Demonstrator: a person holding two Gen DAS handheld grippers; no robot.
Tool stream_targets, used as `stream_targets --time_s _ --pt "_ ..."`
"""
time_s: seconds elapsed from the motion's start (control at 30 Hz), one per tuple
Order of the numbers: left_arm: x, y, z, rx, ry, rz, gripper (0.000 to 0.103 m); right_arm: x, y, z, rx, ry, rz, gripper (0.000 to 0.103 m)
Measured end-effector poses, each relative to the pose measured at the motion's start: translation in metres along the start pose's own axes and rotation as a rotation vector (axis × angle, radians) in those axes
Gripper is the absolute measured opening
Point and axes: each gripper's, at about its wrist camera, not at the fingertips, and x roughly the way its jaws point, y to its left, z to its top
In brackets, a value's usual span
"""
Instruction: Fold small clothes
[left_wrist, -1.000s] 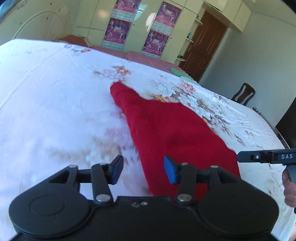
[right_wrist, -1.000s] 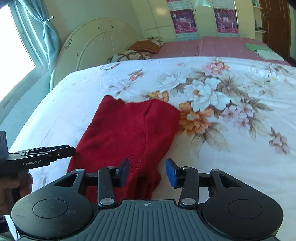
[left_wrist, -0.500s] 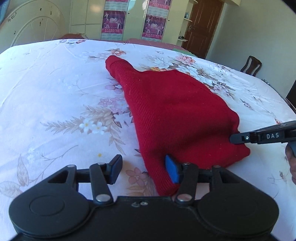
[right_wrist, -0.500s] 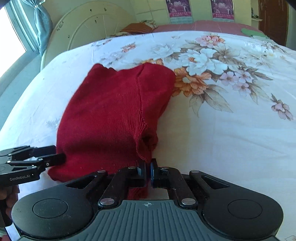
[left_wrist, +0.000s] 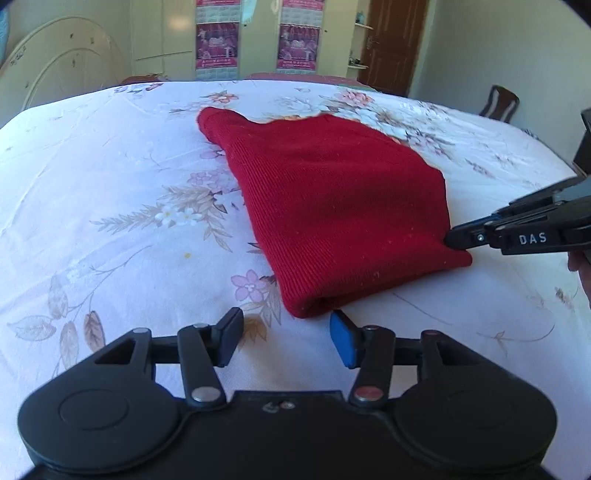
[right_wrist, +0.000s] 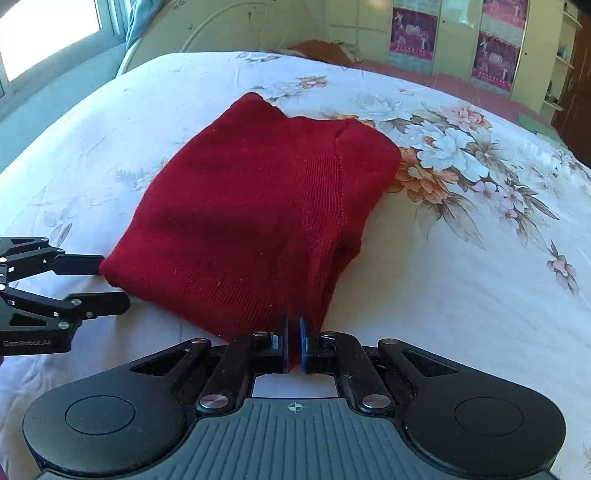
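Note:
A folded red knit garment (left_wrist: 332, 206) lies flat on the floral bed sheet (left_wrist: 110, 206); it also shows in the right wrist view (right_wrist: 258, 206). My left gripper (left_wrist: 286, 341) is open, its jaws wide apart, just short of the garment's near left corner. In the right wrist view the left gripper (right_wrist: 112, 282) sits beside that corner. My right gripper (right_wrist: 293, 343) is shut on the garment's near hem, with red cloth between the pads. In the left wrist view the right gripper (left_wrist: 452, 240) pinches the garment's right corner.
The bed sheet (right_wrist: 461, 277) spreads wide around the garment. A rounded headboard (right_wrist: 236, 26) and a window (right_wrist: 48, 33) are at the far left, wardrobes with posters (left_wrist: 255, 40) and a brown door (left_wrist: 391, 44) behind. A chair (left_wrist: 498, 103) stands beyond the bed's right side.
The right gripper closed on the garment's hem and holds it still. The left gripper, open throughout, drew back from straddling the garment's edge to just short of the corner.

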Motion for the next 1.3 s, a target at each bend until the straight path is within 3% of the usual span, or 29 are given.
stream_targets --time_s 0.07,0.13,0.17,0.23,0.27,0.3,0.37,0.4,0.43,0.47,0.7,1.0,1.17,1.3 --pt "-0.012 0.002 0.0 -0.029 -0.052 0.013 0.064 -0.015 -0.003 0.004 0.043 -0.038 0.012 0.003" --pt "-0.007 -0.002 -0.003 -0.019 -0.021 0.048 0.066 -0.033 -0.002 0.008 0.047 -0.12 0.032 0.003" --pt "-0.001 -0.005 -0.006 -0.009 0.017 0.057 0.067 -0.032 -0.002 0.01 0.044 -0.118 0.025 0.003" --pt "0.003 -0.016 -0.014 0.054 0.005 0.099 0.07 -0.007 -0.005 0.01 0.069 0.01 0.016 0.003" --pt "0.001 -0.021 -0.014 0.062 0.009 0.118 0.07 0.006 -0.006 0.004 0.073 0.062 0.021 0.013" --pt "-0.003 -0.024 -0.012 0.044 0.022 0.116 0.071 0.004 -0.007 0.002 0.079 0.035 0.017 0.02" --pt "-0.021 -0.03 -0.012 0.011 -0.011 0.096 0.086 -0.009 -0.01 0.002 0.151 0.037 -0.023 0.058" --pt "-0.031 -0.035 -0.013 0.004 -0.043 0.108 0.092 -0.025 -0.012 -0.002 0.183 -0.021 -0.024 0.071" --pt "-0.044 -0.042 -0.015 0.003 -0.082 0.125 0.098 -0.046 -0.011 -0.008 0.197 -0.107 -0.028 0.091" --pt "-0.054 -0.049 -0.017 0.006 -0.11 0.136 0.101 -0.061 -0.009 -0.013 0.191 -0.158 -0.042 0.1" --pt "-0.124 -0.097 -0.032 0.003 -0.176 0.14 0.103 -0.155 0.01 -0.06 0.174 -0.279 -0.097 0.1" --pt "-0.226 -0.143 -0.071 0.006 -0.301 0.13 0.103 -0.263 0.041 -0.128 0.214 -0.342 -0.144 0.103" --pt "-0.26 -0.147 -0.082 -0.028 -0.355 0.164 0.103 -0.302 0.059 -0.154 0.215 -0.365 -0.185 0.103" --pt "-0.275 -0.147 -0.083 -0.038 -0.349 0.145 0.102 -0.318 0.065 -0.164 0.212 -0.362 -0.19 0.103"
